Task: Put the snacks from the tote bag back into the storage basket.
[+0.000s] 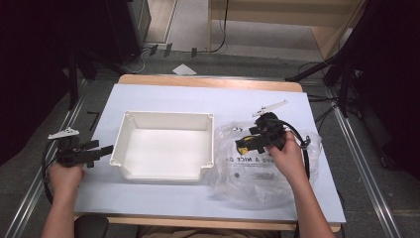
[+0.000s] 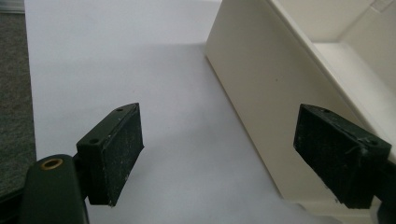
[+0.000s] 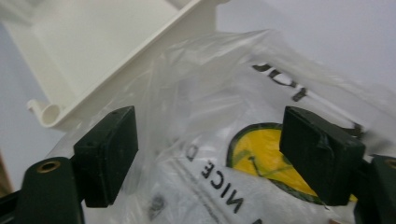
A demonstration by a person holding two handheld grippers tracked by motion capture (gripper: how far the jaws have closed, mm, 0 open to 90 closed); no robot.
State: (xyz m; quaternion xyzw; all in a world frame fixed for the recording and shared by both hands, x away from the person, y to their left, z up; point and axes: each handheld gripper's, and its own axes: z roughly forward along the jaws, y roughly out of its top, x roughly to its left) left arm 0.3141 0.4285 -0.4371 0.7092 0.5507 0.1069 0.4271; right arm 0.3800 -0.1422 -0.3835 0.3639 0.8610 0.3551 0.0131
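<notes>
A white plastic bin (image 1: 163, 144) stands in the middle of the table, with nothing inside it. To its right lies a crumpled clear plastic bag (image 1: 257, 168) with black lettering and a yellow mark. My right gripper (image 1: 242, 145) hovers over the bag's left part, jaws wide apart, the bag (image 3: 210, 154) below and between them without the pads pressing it. The bin's corner (image 3: 51, 112) shows beyond. My left gripper (image 1: 106, 150) rests at the bin's left wall, open, with only bare table between its jaws (image 2: 219, 158). The bin wall (image 2: 261, 93) runs along its right jaw.
The table top (image 1: 163, 96) is a pale sheet on a wooden board. A small white flat part (image 1: 270, 107) lies behind the bag. Dark stands and cables ring the table on the floor.
</notes>
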